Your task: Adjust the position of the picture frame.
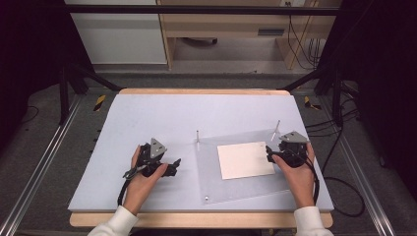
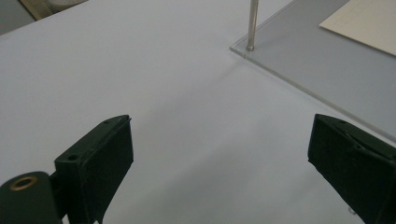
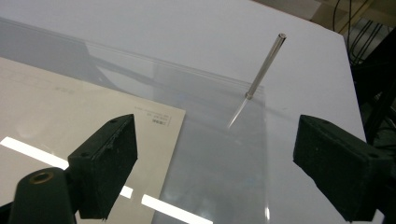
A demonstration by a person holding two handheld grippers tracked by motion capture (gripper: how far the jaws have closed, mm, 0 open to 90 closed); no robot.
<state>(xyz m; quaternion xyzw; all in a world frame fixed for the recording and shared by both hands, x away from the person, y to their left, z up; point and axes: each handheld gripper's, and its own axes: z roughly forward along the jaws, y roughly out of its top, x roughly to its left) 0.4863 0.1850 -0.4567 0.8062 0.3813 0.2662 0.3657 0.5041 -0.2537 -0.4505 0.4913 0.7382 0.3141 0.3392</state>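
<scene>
**Both grippers empty, sheet untouched on clear plate**

Left gripper (image 1: 169, 167) rested on the table (image 1: 147, 118), jaws spread wide, nothing between them. In the left gripper view only bare table lay between its fingertips (image 2: 100, 154); the clear plate (image 2: 317, 70) with its near pin (image 2: 252, 23) sat ahead and to the right of the right-hand finger, apart from it.

The paper sheet (image 1: 245, 160) lay flat on the plate (image 1: 211, 167), between the two grippers and closer to the right one.

Right gripper (image 1: 270, 153) hovered at the sheet's right edge, jaws spread, gripping nothing. In the right gripper view the sheet's corner (image 3: 159, 121) sat just beyond the left finger (image 3: 105, 163); the far pin (image 3: 266, 65) stood ahead, between the fingers.

Judgement: the work looked barely begun. Sheet not lifted or pinched; grasping and moving it was all left to do.
</scene>
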